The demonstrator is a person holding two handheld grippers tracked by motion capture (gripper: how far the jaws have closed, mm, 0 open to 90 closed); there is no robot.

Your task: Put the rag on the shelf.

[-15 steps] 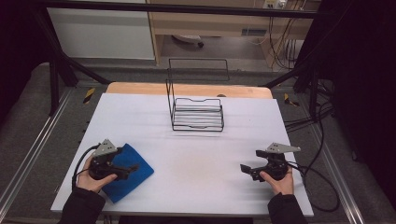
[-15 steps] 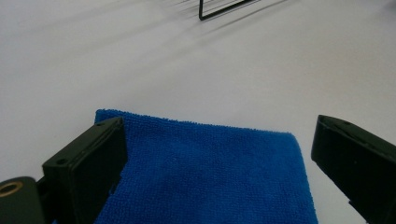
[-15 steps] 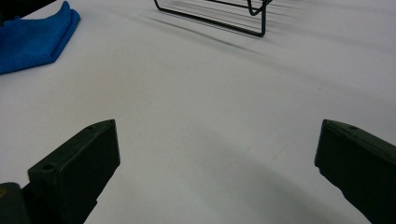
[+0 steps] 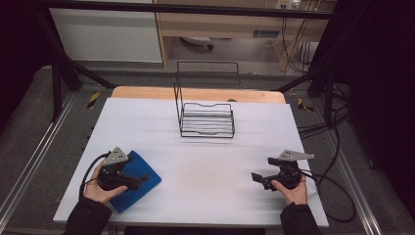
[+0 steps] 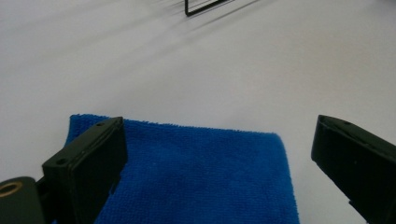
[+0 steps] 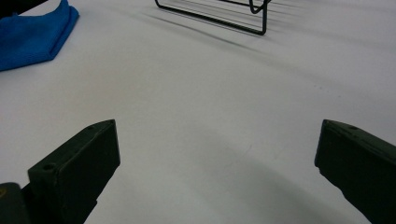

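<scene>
Two grippers rest low over the white table (image 4: 205, 171), and we hold one in each hand. Our left gripper (image 4: 139, 179) sits directly above the blue cloth (image 4: 142, 174), which lies flat on the table at the near left corner. In the left gripper view its jaws stand wide apart: the blue cloth (image 5: 201, 177) spreads beneath and between them, one jaw hanging over the cloth's surface and the other out past the cloth's folded edge, over bare table. Neither pad presses on the fabric. We cannot tell whether the lower part of the gripper touches the cloth. Our right gripper (image 4: 258, 178) is well apart from it, on the opposite side of the table, with its jaws equally spread and nothing between them but plain white surface, as the right gripper view shows. From that gripper the blue cloth (image 6: 32, 37) lies far ahead and off to one side. A black wire rack (image 4: 205, 117) stands upright toward the far edge of the table, well ahead of both grippers and roughly midway between them; its near corner shows ahead of the left gripper's jaws (image 5: 205, 5), and its base ahead of the right gripper's (image 6: 219, 16).
</scene>
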